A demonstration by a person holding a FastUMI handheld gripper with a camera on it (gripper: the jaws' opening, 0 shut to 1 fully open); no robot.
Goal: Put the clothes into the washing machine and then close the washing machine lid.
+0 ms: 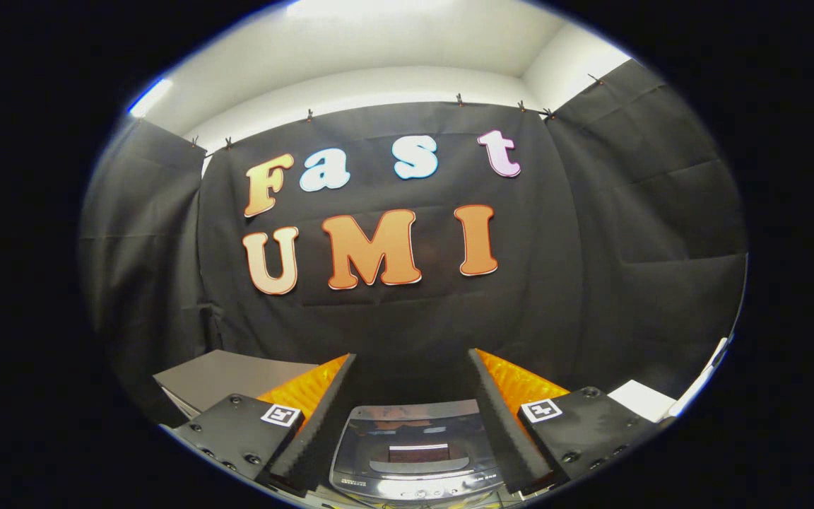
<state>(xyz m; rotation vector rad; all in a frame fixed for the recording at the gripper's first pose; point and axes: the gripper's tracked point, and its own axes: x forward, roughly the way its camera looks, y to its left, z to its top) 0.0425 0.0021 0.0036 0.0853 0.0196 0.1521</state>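
Observation:
A grey top-loading washing machine (414, 452) sits low in the gripper view, between and below my two fingers. Its glossy lid (417, 438) lies flat over the tub and reflects the ceiling light. A control strip runs along its near edge. My gripper (413, 364) is held high above the machine, open wide, with nothing between the fingers (322, 417). No clothes can be seen from here.
A grey flat-topped box or cabinet (230, 378) stands to the left of the machine, behind my left finger. A white surface (644, 399) and a pale edge (704, 378) lie to the right. The black booth cloth (591, 283) closes off the back and both sides.

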